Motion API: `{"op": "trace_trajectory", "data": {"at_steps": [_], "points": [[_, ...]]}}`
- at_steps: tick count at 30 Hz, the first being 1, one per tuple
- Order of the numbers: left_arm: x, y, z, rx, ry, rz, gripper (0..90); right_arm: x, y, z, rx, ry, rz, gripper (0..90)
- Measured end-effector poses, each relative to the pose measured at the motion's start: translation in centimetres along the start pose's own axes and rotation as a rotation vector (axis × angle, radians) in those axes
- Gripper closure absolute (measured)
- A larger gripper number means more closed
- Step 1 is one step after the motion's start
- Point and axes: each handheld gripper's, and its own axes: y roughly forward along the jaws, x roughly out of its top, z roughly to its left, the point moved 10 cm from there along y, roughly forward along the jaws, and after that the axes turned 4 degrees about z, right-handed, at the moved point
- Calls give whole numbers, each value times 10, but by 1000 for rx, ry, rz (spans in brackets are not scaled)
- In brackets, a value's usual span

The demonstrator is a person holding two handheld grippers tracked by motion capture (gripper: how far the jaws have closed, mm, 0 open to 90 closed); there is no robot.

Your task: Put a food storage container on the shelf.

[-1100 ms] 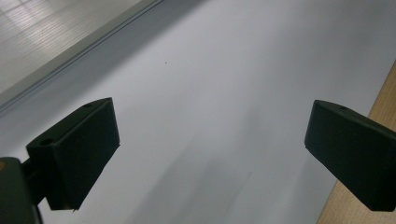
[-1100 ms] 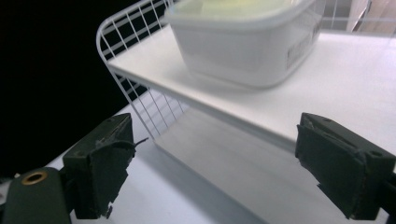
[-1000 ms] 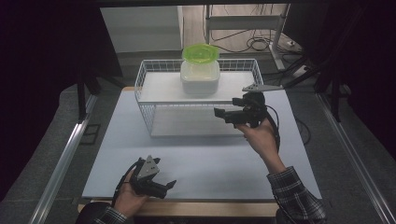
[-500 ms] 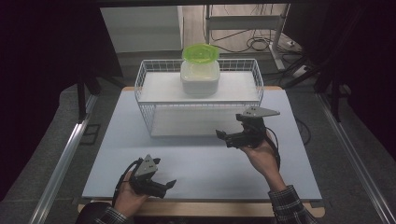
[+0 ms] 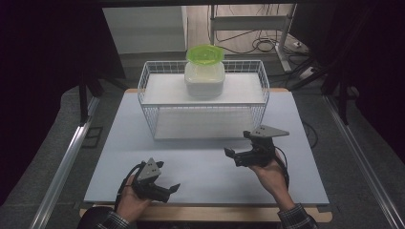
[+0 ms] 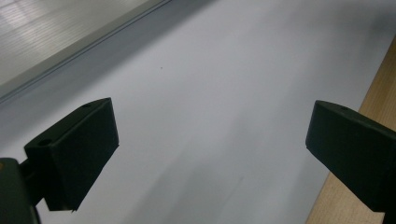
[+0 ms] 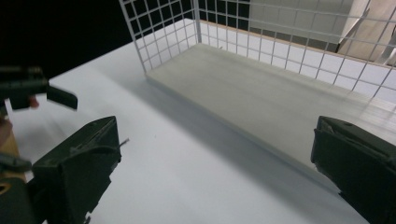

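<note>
While both grippers' fingers (image 5: 174,187) (image 5: 229,152) gape empty, a wire basket (image 5: 157,119) holds the green-lidded tub (image 5: 205,76) beyond them.

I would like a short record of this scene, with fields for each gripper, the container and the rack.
left gripper: open, nothing between the jaws, low over the white table at its near edge
right gripper: open, nothing between the jaws, in front of the rack
container: white, green lid, upright on the rack's upper shelf
wire rack: white, at the table's far side
</note>
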Motion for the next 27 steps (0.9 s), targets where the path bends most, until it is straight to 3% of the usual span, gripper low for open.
{"op": "trace_trajectory", "data": {"at_steps": [7, 16, 27], "points": [[0, 0, 2, 13, 1, -4, 15, -30, -3, 2, -4, -8, 44, 18], [0, 2, 2, 14, 3, -2, 6, -64, -7, -2, -47, -33, 102, 2], [-1, 2, 3, 23, 6, -6, 0, -100, -6, -5, -74, 0, 184, 0]]}}
